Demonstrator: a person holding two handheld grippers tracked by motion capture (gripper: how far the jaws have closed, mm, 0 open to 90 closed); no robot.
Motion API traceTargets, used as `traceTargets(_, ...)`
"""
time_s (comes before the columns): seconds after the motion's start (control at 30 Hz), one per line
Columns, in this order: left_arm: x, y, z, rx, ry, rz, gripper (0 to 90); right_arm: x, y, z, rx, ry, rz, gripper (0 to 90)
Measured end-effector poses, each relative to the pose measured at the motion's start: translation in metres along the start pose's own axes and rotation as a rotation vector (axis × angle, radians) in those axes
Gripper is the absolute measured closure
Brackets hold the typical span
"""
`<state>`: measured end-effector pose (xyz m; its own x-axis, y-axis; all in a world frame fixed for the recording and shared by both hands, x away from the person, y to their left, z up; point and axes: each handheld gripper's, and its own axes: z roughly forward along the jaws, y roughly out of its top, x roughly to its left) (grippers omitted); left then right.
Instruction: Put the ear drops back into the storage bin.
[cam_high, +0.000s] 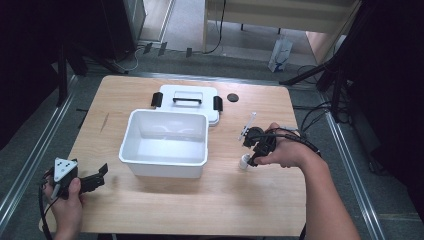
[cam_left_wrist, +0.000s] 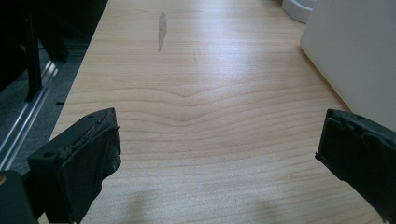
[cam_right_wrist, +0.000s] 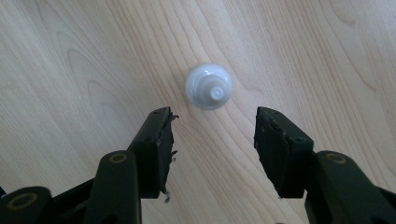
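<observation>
High view: wooden table (cam_high: 165, 210), light grain, rounded corners. At centre, one white open bin (cam_high: 165, 143), rectangular, nothing visible inside; directly behind it and touching its far rim, a white lid (cam_high: 188, 101) lying flat, with a black handle and a black latch at each side. One small dark round disc (cam_high: 232, 97) on the tabletop just right of the lid. Left gripper (cam_high: 95, 179) at the near left corner, held in the left hand (cam_high: 67, 200), grey three-cornered plate on top, jaws pointing right toward the bin. Right gripper (cam_high: 252, 159) held in the right hand (cam_high: 282, 150), to the right of the bin, tilted down over a small white cap-like piece (cam_high: 244, 162) standing on the table. Left gripper view: jaws spread wide apart, nothing between them, bare tabletop beneath; the bin's white side wall (cam_left_wrist: 355, 51) at upper right; a grey smear (cam_left_wrist: 162, 29) on the wood farther off. Right gripper view: jaws parted moderately, holding nothing; the small white piece (cam_right_wrist: 208, 86), round with a stepped top and small central nub, sits on the wood just beyond the jaw tips, roughly centred between them, touching neither.
</observation>
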<state>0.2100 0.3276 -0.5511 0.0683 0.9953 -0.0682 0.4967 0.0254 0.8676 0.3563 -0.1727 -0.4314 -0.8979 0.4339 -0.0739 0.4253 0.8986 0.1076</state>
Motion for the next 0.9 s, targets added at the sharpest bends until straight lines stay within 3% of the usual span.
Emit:
traceTargets(0.37,0.0,0.0,0.0,0.003,0.0,0.0,0.0,-0.001,0.013,0.005,0.011,0.033,-0.01,54.1)
traceTargets(0.9,0.0,0.0,0.0,0.002,-0.004,0.0,0.0,-0.003,0.021,0.018,0.058,0.016,0.0,65.1)
